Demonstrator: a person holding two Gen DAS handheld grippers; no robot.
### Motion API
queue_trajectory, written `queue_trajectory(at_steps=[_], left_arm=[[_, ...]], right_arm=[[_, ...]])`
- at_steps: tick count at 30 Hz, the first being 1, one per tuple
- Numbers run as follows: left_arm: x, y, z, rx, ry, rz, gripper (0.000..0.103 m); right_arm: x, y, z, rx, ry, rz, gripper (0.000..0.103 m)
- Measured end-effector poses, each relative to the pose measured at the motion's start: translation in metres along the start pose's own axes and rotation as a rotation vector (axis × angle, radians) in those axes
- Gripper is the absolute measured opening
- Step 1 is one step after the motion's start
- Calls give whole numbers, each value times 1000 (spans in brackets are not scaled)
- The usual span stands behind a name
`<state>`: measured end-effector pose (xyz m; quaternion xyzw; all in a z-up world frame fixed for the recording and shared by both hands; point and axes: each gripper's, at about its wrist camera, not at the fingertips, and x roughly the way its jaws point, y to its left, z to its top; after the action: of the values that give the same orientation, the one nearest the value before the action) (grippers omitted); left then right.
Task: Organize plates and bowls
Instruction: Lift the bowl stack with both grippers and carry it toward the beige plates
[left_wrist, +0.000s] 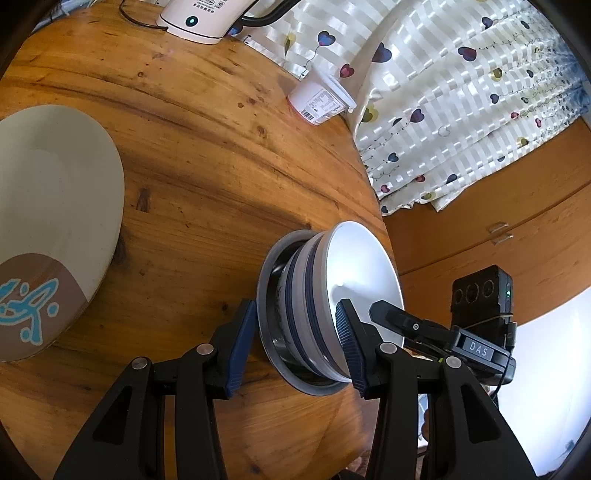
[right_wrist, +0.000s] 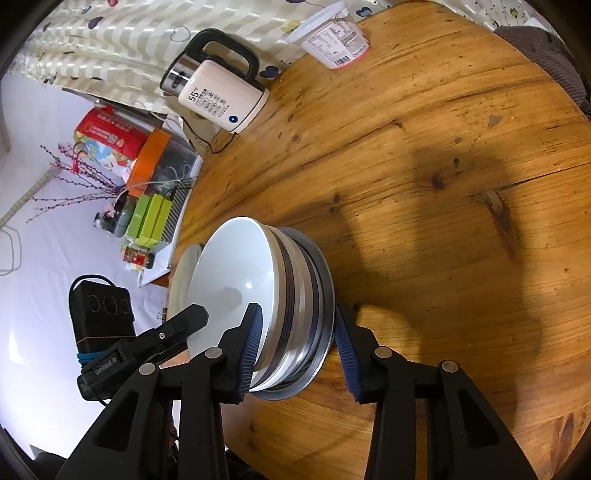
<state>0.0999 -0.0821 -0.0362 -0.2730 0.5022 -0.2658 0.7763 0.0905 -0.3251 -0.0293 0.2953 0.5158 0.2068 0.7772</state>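
Observation:
A white bowl (left_wrist: 365, 273) with blue and grey bands is nested in a steel bowl (left_wrist: 266, 295), and the stack stands at the edge of the round wooden table (left_wrist: 207, 155). My left gripper (left_wrist: 295, 332) is shut across the stack's rim, one pad inside the white bowl and the other against the steel rim. My right gripper (right_wrist: 297, 326) grips the same stack (right_wrist: 295, 295) from the opposite side in the same way. A large beige plate (left_wrist: 55, 206) with a brown patch and blue pattern lies to the left.
A white electric kettle (right_wrist: 218, 92) and a plastic tub (right_wrist: 334, 37) stand at the table's far edge by a heart-patterned curtain (left_wrist: 461, 110). Boxes and clutter (right_wrist: 147, 206) lie on a white surface beyond the table. The stack sits close to the table's edge.

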Motion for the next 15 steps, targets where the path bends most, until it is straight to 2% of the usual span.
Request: queue_trajectory(at_steps=[9, 15], left_arm=[[4, -4, 2, 21, 2, 22, 46], [4, 2, 0, -18, 14, -2, 46]], right_arm=[[2, 1, 2, 1, 6, -21, 38], [2, -1, 1, 21, 23, -21, 42]])
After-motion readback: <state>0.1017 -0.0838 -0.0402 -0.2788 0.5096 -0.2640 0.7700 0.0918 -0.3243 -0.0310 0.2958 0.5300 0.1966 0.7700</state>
